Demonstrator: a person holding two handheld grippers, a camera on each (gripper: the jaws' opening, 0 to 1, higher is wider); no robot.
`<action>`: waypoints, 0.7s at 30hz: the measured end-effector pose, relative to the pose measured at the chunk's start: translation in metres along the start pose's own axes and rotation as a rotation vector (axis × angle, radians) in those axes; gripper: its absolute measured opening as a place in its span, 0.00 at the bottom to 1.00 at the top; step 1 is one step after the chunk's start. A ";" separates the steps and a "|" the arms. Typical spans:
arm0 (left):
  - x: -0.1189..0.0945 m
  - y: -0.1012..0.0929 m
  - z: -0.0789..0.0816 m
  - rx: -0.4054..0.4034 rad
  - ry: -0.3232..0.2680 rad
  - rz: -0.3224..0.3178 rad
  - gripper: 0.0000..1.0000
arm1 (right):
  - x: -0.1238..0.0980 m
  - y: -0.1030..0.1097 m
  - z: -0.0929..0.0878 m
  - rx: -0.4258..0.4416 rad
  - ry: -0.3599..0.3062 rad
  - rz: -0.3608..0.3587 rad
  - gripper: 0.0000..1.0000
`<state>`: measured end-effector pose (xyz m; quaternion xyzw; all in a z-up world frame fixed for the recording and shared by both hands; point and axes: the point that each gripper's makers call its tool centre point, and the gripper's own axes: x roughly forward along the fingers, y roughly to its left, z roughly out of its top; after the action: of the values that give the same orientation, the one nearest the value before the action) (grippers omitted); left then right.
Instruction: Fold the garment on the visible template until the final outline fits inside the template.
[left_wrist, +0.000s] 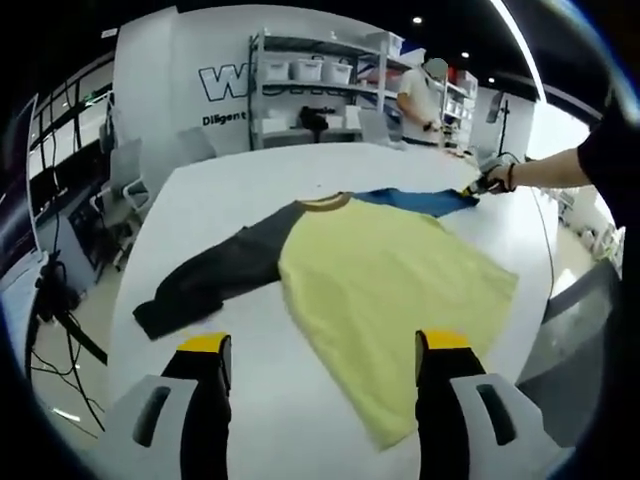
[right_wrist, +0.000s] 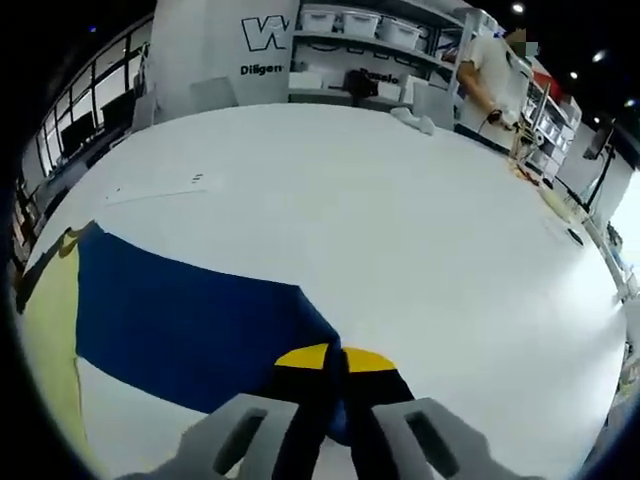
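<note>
Left gripper view: left gripper (left_wrist: 322, 365) hangs above the table's near edge, jaws spread wide w/ nothing between. The yellow-bodied raglan shirt (left_wrist: 390, 290) lies flat on the white tabletop (left_wrist: 240, 185); its dark grey sleeve (left_wrist: 215, 275) runs out toward the left of the frame, its blue sleeve (left_wrist: 420, 201) toward the far side. At that blue cuff the right gripper (left_wrist: 478, 187) sits, held by a person's hand. No template outline I can make out.

Right gripper view: right gripper (right_wrist: 335, 362) has jaws pinched together on the blue sleeve's (right_wrist: 190, 325) cuff end, fabric caught between the yellow tips.

Judgement: step in hand looks like folding the blue sleeve in over the body. To do it well: lift the cuff just clear, carry it across the chest, lay it flat w/o dragging the body; left gripper could pin the hem.

Around: shelving w/ white bins (left_wrist: 320, 85), a person (left_wrist: 425, 100) working at the far bench, an office chair (left_wrist: 125, 185) left of the table. None obstructs the fold.
</note>
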<state>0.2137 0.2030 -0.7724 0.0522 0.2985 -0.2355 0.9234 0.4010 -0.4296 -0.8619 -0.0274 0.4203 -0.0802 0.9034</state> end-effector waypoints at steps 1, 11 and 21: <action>0.000 -0.001 0.001 0.003 -0.002 -0.001 0.71 | -0.002 -0.001 -0.001 -0.008 -0.001 -0.004 0.01; 0.000 -0.004 0.005 0.017 -0.015 -0.012 0.71 | -0.019 -0.003 0.010 -0.073 -0.077 0.063 0.19; -0.003 -0.006 0.011 0.048 -0.027 -0.020 0.72 | -0.011 -0.021 0.006 -0.148 -0.068 0.011 0.23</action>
<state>0.2147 0.1967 -0.7615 0.0679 0.2809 -0.2527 0.9234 0.3961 -0.4485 -0.8478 -0.0945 0.3944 -0.0430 0.9131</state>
